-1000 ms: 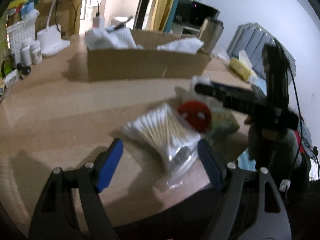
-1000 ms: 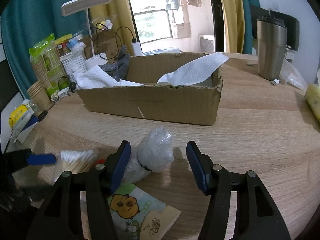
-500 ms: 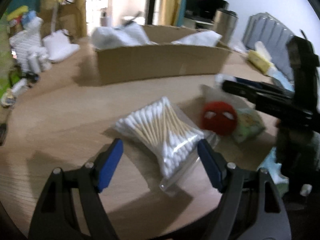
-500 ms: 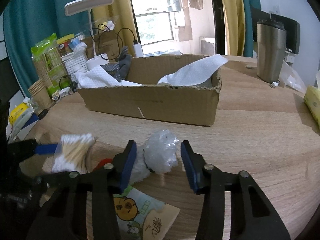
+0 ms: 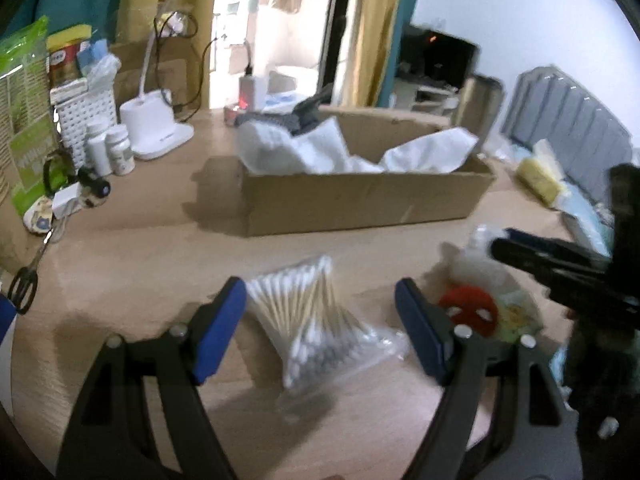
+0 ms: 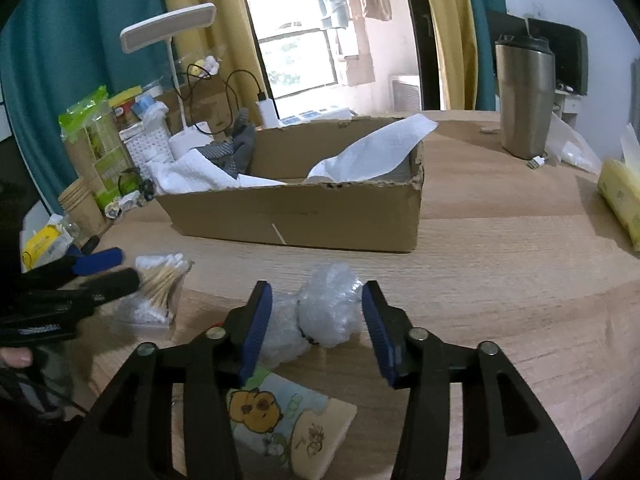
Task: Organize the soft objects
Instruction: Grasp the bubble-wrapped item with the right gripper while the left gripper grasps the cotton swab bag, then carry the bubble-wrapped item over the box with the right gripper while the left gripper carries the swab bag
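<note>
A clear bag of cotton swabs [image 5: 316, 320] lies on the wooden table between the blue pads of my left gripper [image 5: 320, 334], which stands open and apart from it. A red ball with eyes [image 5: 468, 312] sits just to its right. My right gripper [image 6: 318, 330] straddles a bubble-wrap bundle [image 6: 328, 312] resting on the table; its jaws are opening and the pads do not squeeze it. A cartoon-printed pack [image 6: 280, 412] lies under the right gripper. Behind stands a cardboard box [image 6: 300, 216] holding white cloths and a grey fabric piece. The left gripper [image 6: 108, 270] shows at the right wrist view's left edge.
A steel tumbler [image 6: 524, 100] stands at the back right and a yellow tissue pack [image 6: 620, 196] at the far right. A white desk lamp [image 5: 156, 128], small bottles [image 5: 112, 150], snack packs and scissors [image 5: 28, 276] crowd the left side. The table's near edge runs below both grippers.
The left gripper has shifted so the swab bag now lies between its pads, and its view has swung toward the box. The right gripper's jaws narrowed around the bubble wrap, then widened again.
</note>
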Demonstrator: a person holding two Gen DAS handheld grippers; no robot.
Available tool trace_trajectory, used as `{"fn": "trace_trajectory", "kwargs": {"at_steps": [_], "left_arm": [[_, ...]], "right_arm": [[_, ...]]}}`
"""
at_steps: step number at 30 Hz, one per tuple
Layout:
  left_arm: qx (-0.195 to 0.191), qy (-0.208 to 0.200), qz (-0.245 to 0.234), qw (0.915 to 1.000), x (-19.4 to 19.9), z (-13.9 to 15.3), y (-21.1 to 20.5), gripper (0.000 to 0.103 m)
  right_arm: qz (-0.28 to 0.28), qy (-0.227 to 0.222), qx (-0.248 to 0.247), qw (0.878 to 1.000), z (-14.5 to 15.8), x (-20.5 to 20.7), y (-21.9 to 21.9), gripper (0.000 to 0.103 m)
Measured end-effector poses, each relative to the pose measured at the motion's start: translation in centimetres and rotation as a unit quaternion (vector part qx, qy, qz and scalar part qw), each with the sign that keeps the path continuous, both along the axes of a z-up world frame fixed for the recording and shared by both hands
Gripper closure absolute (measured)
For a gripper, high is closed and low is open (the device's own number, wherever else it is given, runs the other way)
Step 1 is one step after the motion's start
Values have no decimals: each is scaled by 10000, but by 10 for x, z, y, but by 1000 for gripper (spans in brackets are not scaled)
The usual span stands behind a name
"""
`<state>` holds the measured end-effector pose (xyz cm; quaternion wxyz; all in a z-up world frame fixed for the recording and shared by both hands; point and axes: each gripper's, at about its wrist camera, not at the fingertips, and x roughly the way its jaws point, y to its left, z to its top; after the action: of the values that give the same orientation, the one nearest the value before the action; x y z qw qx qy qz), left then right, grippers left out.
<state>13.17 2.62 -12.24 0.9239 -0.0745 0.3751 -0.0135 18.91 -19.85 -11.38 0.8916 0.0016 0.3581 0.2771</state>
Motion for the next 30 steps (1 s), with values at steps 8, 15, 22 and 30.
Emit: {"fn": "trace_trajectory", "kwargs": {"at_steps": [8, 15, 22, 30], "left_arm": [[-3, 445, 308, 9985, 17, -21, 1, 25], [-38, 470, 213, 9987, 16, -29, -1, 26], [-173, 443, 33, 9989, 13, -29, 0, 45], [-281, 297, -145, 9991, 6, -23, -1, 54]], "right_arm": [[-39, 168, 5, 9999, -10, 2, 2, 44], [-130, 287, 56, 9995, -15, 8, 3, 32], [271, 339, 37, 9991, -18, 4, 19, 63], [334, 52, 6, 9994, -8, -2, 23, 69]]}}
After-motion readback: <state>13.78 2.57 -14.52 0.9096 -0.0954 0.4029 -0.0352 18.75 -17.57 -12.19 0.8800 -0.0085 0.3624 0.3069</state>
